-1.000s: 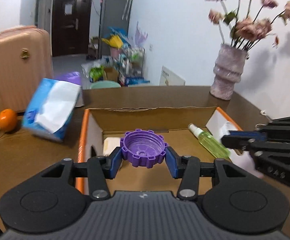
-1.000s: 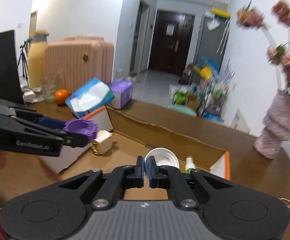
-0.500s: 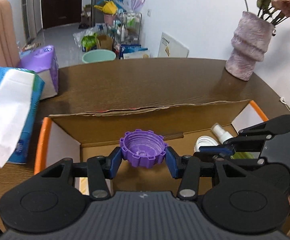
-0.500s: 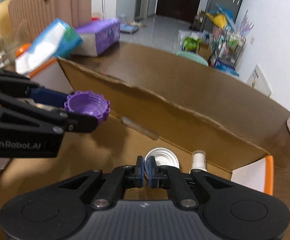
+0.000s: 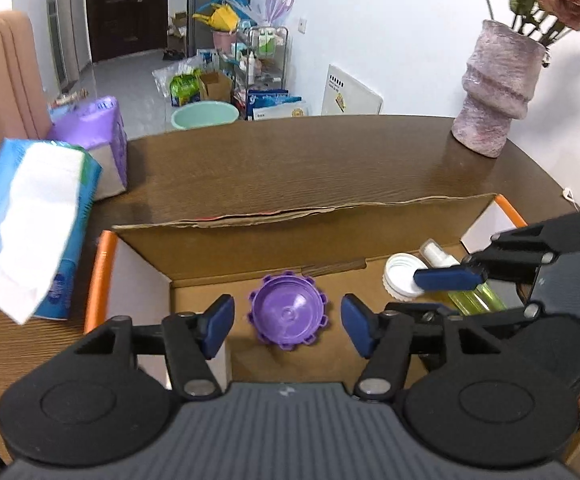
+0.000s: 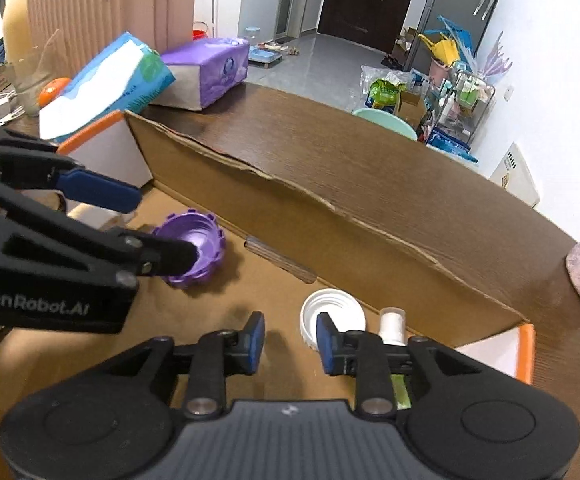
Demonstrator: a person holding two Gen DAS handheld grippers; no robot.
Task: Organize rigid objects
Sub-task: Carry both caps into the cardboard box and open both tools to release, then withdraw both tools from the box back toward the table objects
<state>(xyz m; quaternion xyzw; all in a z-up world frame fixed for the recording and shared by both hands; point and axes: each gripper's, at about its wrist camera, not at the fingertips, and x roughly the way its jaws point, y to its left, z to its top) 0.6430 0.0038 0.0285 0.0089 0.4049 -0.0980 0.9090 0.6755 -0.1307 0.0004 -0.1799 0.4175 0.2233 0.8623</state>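
A purple toothed lid (image 5: 288,314) lies on the floor of the open cardboard box (image 5: 290,216), between the spread fingers of my open left gripper (image 5: 288,324); it also shows in the right wrist view (image 6: 202,244). A white lid (image 6: 330,314) lies in the box beside a green spray bottle (image 5: 470,294), whose white cap (image 6: 392,326) shows. My right gripper (image 6: 290,340) is open just over the box floor, its right pad in front of the white lid.
A brown table (image 5: 290,160) carries the box. A blue tissue pack (image 5: 30,224) and a purple tissue pack (image 5: 98,144) stand left. A grey-pink vase (image 5: 498,88) with flowers stands far right. An orange (image 6: 52,90) lies far left.
Both grippers have opened. The purple lid has dropped from the left gripper onto the box floor, and the white lid has been let go by the right gripper.
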